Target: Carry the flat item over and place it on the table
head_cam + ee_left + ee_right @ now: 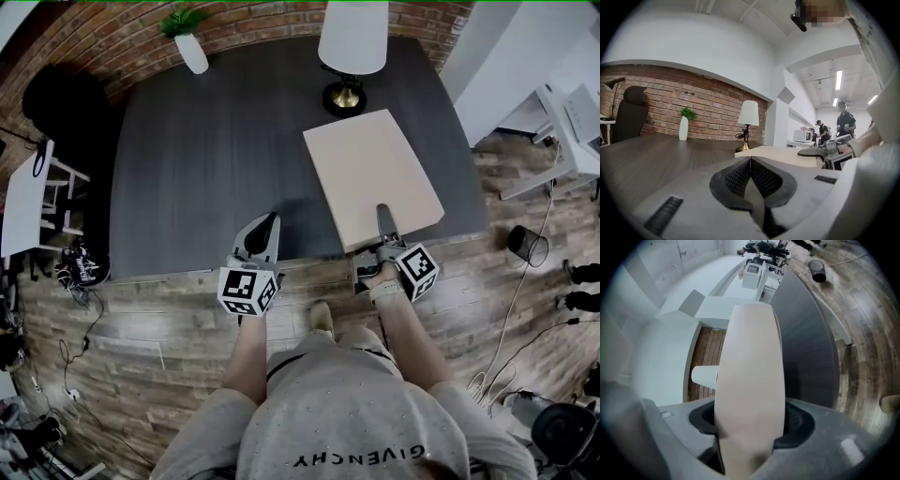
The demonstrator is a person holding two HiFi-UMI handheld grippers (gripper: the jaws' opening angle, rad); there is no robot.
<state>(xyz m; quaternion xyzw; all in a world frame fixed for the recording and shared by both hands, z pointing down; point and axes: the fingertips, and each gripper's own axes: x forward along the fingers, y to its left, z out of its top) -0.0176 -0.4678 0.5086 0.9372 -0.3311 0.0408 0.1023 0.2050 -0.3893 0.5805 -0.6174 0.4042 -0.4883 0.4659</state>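
Observation:
A flat beige board [370, 173] lies on the dark grey table [206, 159] at its right side, its near corner over the front edge. My right gripper [384, 220] is shut on that near edge, one jaw on top of the board. In the right gripper view the board [750, 380] stands edge-on between the jaws of the right gripper [750, 423] and fills the gap. My left gripper [267, 225] hovers at the table's front edge, left of the board, shut with nothing in it. The left gripper view shows its jaws [750, 161] meeting, with the board [783, 154] to the right.
A table lamp [352, 47] stands just behind the board, and a white vase with a plant [190, 42] at the back left. A black chair [56, 103] is beside the table's left end. A white desk [572, 131] and a waste bin [530, 246] are at the right.

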